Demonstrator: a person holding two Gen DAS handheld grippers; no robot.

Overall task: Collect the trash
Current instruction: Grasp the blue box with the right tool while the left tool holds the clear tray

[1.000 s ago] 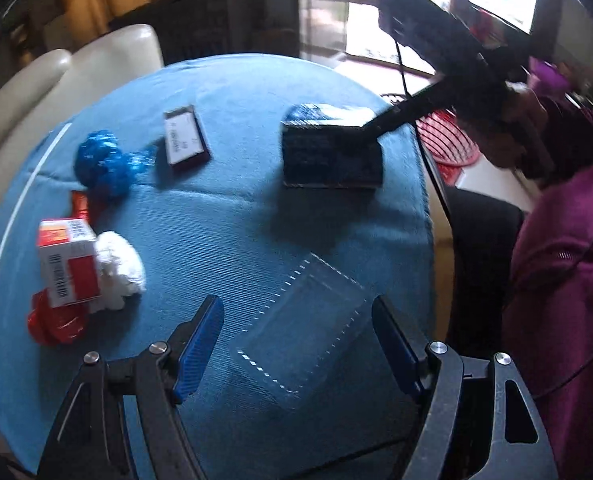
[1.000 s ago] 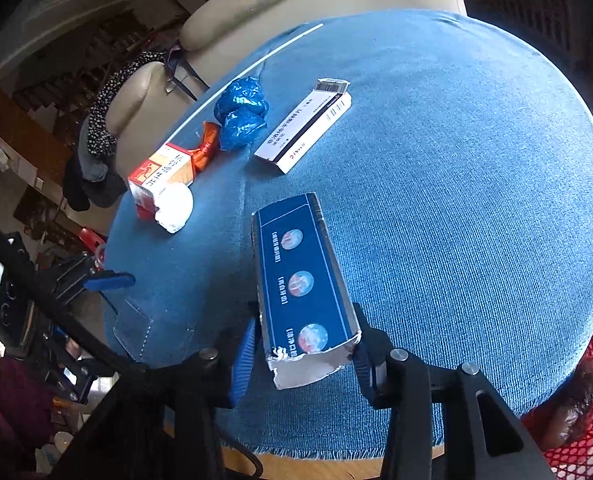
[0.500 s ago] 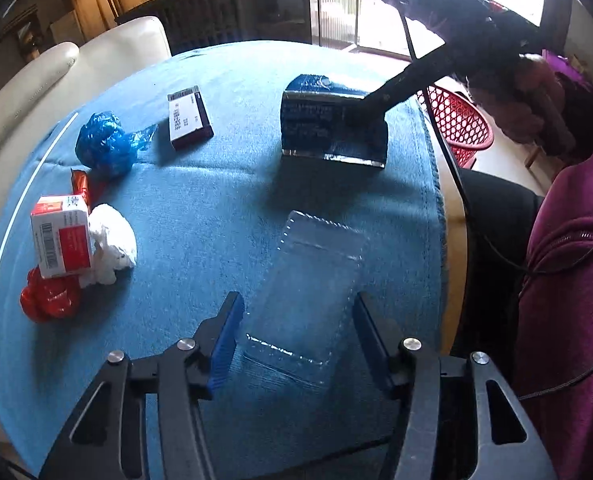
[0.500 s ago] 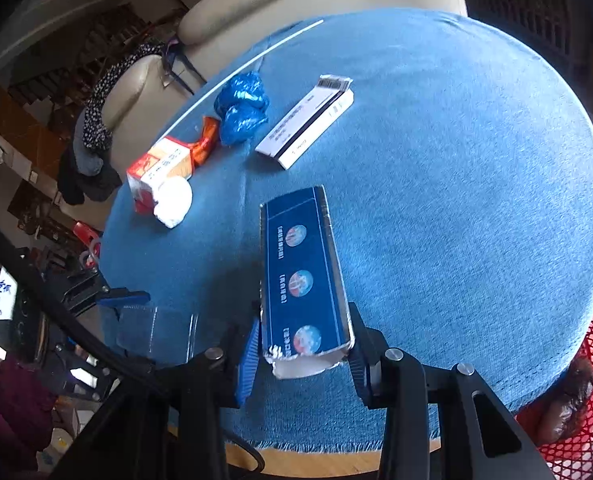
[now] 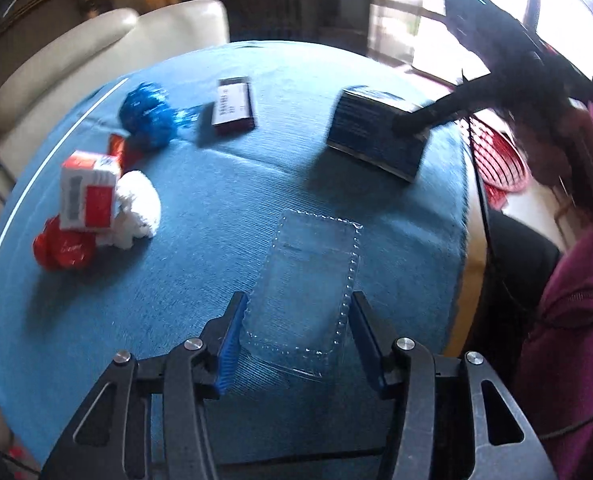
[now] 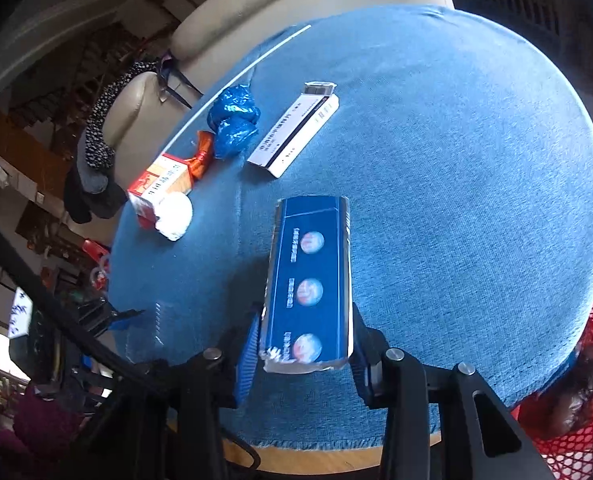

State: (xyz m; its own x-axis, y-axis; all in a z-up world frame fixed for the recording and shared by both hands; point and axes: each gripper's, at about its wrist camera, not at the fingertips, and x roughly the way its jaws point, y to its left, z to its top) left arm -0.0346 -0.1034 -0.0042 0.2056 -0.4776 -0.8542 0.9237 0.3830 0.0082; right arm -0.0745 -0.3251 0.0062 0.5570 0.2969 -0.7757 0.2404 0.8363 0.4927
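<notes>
A clear plastic tray (image 5: pixel 308 280) lies on the blue-clothed round table (image 5: pixel 216 208) with its near end between my left gripper's (image 5: pixel 298 300) blue pads. The jaws are closing, and the pads touch both long edges of the tray. Across the table, my right gripper (image 6: pixel 304 322) is shut on the torn near end of a long dark-blue box (image 6: pixel 310 276). In the left wrist view the same box (image 5: pixel 376 136) appears at the table's right edge.
More trash lies at the far left: a crumpled blue bag (image 5: pixel 148 116), a flat white-and-dark box (image 5: pixel 234 104), a red-and-white carton (image 5: pixel 88 192), a white wad (image 5: pixel 138 208) and a red wrapper (image 5: pixel 62 246). A red mesh basket (image 6: pixel 592 340) stands beside the table, and a cream sofa (image 5: pixel 76 64) behind it.
My left jaws have drawn in from wide apart onto the clear tray, which now sits straight between them. The right gripper has tightened a little on the blue box.
</notes>
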